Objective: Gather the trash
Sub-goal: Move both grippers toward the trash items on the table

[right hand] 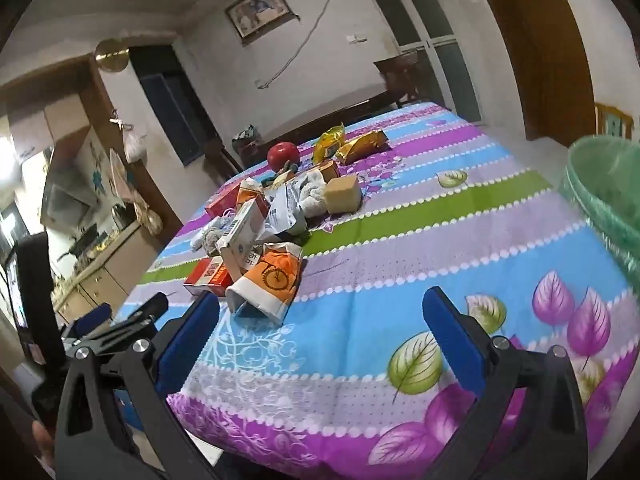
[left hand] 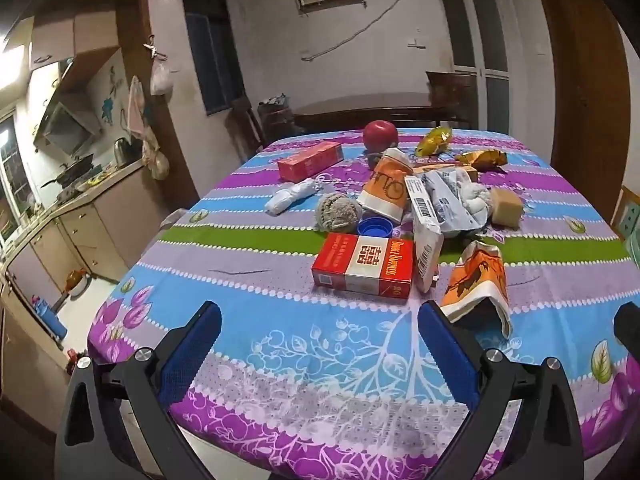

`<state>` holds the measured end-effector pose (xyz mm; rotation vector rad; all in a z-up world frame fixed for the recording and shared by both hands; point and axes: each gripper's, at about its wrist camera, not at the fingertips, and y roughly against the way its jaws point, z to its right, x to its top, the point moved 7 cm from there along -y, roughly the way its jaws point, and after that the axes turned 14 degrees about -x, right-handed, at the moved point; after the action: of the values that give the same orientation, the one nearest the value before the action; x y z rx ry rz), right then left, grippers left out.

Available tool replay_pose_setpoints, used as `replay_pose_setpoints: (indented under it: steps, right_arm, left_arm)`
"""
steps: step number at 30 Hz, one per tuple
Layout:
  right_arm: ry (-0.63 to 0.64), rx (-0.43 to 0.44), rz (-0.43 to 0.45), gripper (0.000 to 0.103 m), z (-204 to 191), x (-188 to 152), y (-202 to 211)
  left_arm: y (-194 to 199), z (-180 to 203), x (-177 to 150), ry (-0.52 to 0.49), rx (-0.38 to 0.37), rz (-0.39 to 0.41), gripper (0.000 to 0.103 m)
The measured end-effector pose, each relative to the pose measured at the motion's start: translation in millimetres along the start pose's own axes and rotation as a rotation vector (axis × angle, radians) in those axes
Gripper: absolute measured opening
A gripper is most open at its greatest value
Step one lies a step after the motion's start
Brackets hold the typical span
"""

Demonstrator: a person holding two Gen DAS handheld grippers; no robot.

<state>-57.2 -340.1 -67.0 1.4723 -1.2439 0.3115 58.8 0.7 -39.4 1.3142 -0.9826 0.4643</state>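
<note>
Trash lies in a pile mid-table. A red cigarette box [left hand: 363, 266] is nearest in the left wrist view, with a crushed orange paper cup [left hand: 476, 280] to its right. The same cup [right hand: 268, 284] and box [right hand: 210, 276] show in the right wrist view. Behind them lie a white barcode packet [left hand: 425, 224], a blue bottle cap [left hand: 374, 227], a grey wad [left hand: 338, 210], a second orange cup [left hand: 386, 188] and gold wrappers [left hand: 434, 140]. My left gripper [left hand: 320, 316] is open and empty over the near table edge. My right gripper [right hand: 322, 306] is open and empty, just right of the cup.
A green-lined bin [right hand: 604, 196] stands at the table's right side. A red apple [left hand: 380, 134], a tan sponge block [left hand: 506, 206] and a red carton [left hand: 310, 160] also lie on the striped tablecloth [left hand: 256, 248]. Kitchen counters [left hand: 72, 208] run along the left.
</note>
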Motion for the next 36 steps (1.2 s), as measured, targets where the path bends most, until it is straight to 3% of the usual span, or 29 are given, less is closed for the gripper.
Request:
replay_pose_setpoints:
  steps: [3,16,36]
  right_arm:
    - [-0.014,0.016,-0.031,0.098,-6.2,-2.9,-0.2]
    - [0.150,-0.090,-0.013,0.098,-55.4,2.1,-16.7]
    - [0.161,-0.114,-0.057,0.098,-52.6,-0.4,-35.9]
  left_arm:
    - [-1.6,-4.6,-1.2,-0.007,-0.020,0.007,0.098]
    - [-23.7,-31.7,0.2,0.000,-0.051,0.010,0.098]
    - [-37.0,-34.2,-4.5,-0.005,-0.043,-0.015,0.098]
